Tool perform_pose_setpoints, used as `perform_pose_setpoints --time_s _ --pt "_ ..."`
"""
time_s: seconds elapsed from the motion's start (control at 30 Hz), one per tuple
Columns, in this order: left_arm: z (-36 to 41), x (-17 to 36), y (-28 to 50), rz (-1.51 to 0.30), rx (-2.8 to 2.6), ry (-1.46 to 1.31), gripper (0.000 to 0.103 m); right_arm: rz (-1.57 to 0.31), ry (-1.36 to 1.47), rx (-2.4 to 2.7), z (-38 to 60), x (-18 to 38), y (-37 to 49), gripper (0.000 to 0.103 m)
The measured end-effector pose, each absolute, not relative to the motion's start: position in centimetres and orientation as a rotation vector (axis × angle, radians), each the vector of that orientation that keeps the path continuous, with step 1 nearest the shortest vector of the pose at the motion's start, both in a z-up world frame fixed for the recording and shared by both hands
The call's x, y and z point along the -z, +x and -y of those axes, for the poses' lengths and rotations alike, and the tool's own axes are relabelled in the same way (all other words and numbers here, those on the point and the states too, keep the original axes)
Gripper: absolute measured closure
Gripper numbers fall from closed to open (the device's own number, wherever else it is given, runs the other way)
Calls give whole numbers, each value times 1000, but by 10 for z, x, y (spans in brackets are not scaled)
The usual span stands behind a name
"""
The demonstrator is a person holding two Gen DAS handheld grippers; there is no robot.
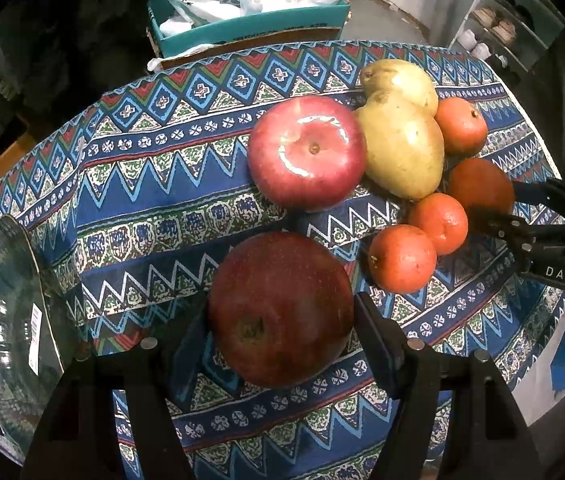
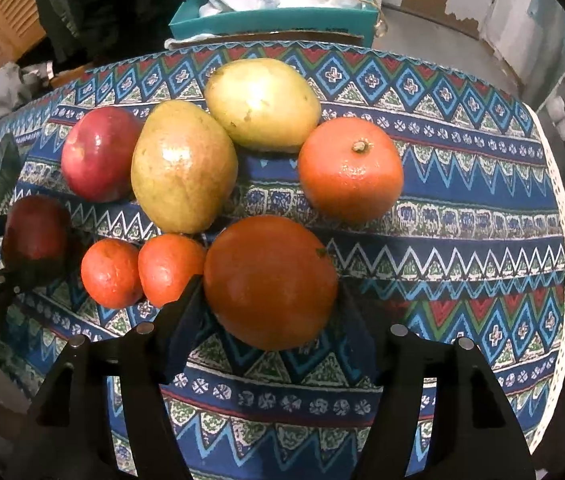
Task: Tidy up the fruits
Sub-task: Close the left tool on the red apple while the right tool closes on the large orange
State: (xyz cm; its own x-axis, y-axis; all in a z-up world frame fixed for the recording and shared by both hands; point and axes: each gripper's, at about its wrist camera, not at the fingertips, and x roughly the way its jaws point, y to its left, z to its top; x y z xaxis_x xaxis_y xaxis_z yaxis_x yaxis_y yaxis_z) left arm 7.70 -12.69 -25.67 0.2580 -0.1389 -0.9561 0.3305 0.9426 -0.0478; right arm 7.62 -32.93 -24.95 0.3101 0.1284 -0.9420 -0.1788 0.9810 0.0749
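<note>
Two tongs straddle fruit, your left tongs (image 1: 282,332) apart around dark red round apple (image 1: 280,308), right tongs (image 2: 270,304) apart around big orange (image 2: 270,282).

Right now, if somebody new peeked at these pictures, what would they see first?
Probably the dark red apple, sitting between the fingers of the left claw, and the big orange between the fingers of the right claw. Behind them, more fruit huddles on the bright patterned tablecloth: a shiny red apple, two pears and three more oranges. A glass bowl waits at the left.
</note>
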Motion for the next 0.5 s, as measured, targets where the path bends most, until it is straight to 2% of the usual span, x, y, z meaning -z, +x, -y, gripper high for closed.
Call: perform_pose_setpoints --time_s 0.5 --pt "121 228 70 -1225 319 143 31 -1155 -108 -139 328 227 60 40"
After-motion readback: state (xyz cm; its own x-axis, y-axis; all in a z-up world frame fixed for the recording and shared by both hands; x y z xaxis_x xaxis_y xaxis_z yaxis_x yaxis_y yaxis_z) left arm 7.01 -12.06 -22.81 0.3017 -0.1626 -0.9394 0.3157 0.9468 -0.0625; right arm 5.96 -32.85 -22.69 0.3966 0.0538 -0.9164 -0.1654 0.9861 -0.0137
